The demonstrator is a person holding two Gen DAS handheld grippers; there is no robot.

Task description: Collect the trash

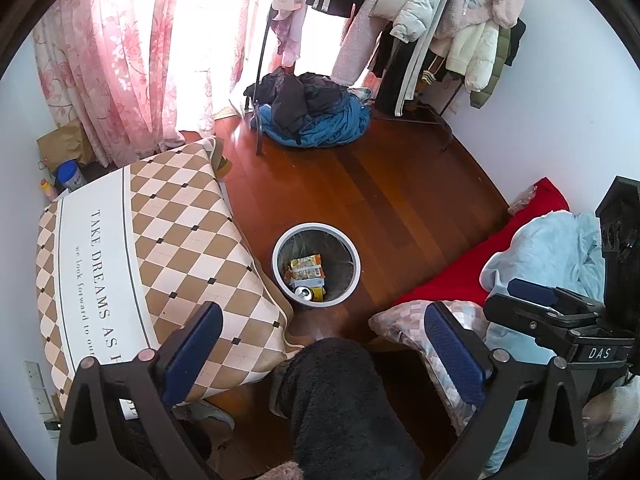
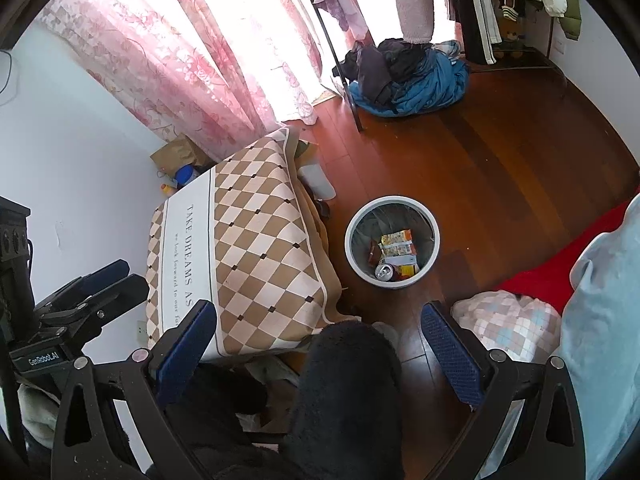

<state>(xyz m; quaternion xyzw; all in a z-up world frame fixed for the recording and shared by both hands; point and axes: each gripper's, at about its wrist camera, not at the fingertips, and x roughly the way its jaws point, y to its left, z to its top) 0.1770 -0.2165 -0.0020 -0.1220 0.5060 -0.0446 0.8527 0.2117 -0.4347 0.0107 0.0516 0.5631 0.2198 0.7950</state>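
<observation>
Both tongs empty, jaws wide apart: left gripper (image 1: 324,344) and right gripper (image 2: 320,338) hang side by side above my knee, nothing between the blue pads on either. The trash bin (image 1: 316,229) sits on the wood floor (image 1: 400,184) at about 12 o'clock from the left gripper, and at roughly 1 o'clock from the right one. Inside it: a drink can (image 1: 303,293) standing with its top up, an orange snack wrapper (image 1: 306,261), plus a few more packets I can't name.

Judgement: the trash looks collected already; I see no loose litter on the floor, though anything under the checked blanket (image 1: 180,240) or behind my leg is hidden.

Risks from here:
- Bin sits just beside the blanket's hanging corner. A low reach from 9 o'clock could snag the cloth or tip the bin.
- My dark fleece knee (image 1: 340,392) blocks the near floor in both views, so I could miss a piece there.
- The 2 grippers are close; a swing inward could knock them together.

Readable text: blanket says "TAKE DREAMS AS", with a smaller line "we look forward to ou..." cut off. Left wrist view shows "DAS" on the right gripper's body; right wrist view shows "GenRobot.AI" on the left one. Wrapper print is too small to read.
</observation>
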